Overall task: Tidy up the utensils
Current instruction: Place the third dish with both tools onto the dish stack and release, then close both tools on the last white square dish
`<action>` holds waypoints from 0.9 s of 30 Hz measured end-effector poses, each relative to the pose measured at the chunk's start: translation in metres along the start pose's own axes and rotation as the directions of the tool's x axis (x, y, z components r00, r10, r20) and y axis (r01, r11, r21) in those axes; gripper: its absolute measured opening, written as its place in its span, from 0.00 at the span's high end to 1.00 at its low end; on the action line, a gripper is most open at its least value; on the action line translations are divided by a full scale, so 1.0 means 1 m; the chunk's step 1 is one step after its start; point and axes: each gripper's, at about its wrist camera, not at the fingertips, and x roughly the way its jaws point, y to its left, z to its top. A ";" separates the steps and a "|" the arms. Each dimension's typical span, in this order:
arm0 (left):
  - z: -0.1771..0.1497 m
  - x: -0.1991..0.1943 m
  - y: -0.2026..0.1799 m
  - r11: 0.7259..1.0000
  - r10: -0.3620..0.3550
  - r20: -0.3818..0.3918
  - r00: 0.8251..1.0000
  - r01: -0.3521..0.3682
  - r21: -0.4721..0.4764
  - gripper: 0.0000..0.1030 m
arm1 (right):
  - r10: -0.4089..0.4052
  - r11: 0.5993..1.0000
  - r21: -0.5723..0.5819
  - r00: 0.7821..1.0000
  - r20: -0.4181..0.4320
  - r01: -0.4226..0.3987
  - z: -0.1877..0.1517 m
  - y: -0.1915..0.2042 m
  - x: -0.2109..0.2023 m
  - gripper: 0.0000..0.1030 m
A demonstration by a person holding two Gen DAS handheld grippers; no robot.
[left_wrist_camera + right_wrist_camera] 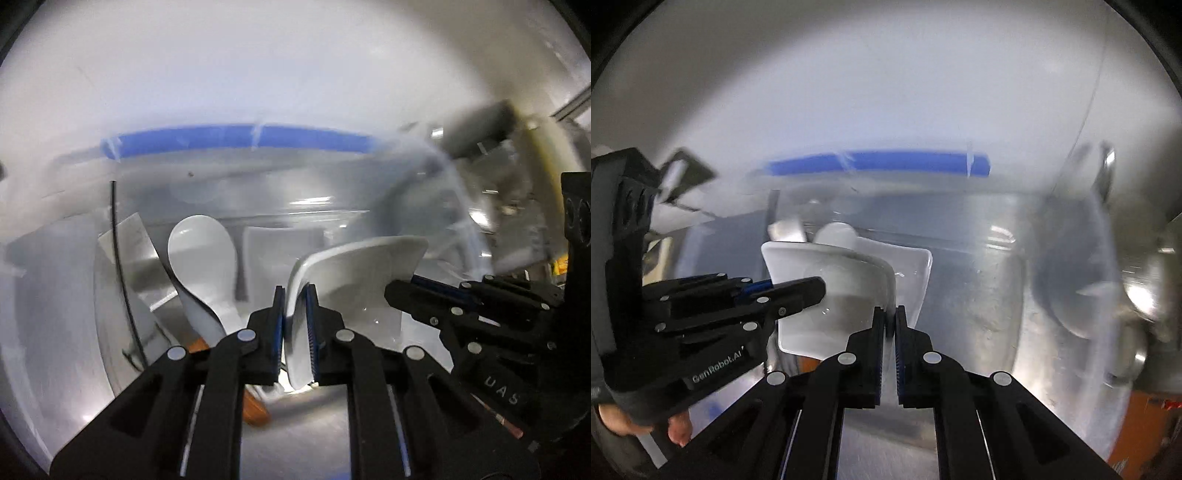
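A white square dish [354, 266] hangs between both grippers above a clear bin. My left gripper [295, 295] is shut on the dish's left rim. Coming in from the right, my right gripper [389, 291] pinches the opposite rim. In the right wrist view the right gripper [891, 314] is shut on the same dish [849, 284], and the left gripper [822, 286] grips its far side. Below lie a white spoon [201, 254] and a wooden handle [255, 410], partly hidden by my fingers. The picture is blurred by motion.
The clear plastic bin has a blue rim [236, 136] [879, 160] and holds several white dishes [280, 243]. It stands on a steel counter [886, 435]. A shiny metal vessel [1137, 295] sits at the right. A person's hand [679, 432] holds the left gripper.
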 end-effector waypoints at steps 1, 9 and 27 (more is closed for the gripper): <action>0.005 0.014 0.005 1.000 -0.003 -0.020 1.000 0.003 -0.006 0.90 | -0.003 1.000 0.019 1.000 -0.013 0.004 0.005 -0.003 0.011 0.93; 0.027 0.074 0.018 1.000 -0.008 -0.108 0.994 0.007 -0.010 0.90 | -0.077 0.996 0.034 0.995 -0.065 0.080 0.017 -0.014 0.056 0.89; -0.159 -0.091 -0.133 0.964 -0.167 0.322 0.932 0.087 0.250 0.55 | -0.003 0.994 -0.101 0.958 0.286 0.033 -0.191 -0.088 -0.139 0.74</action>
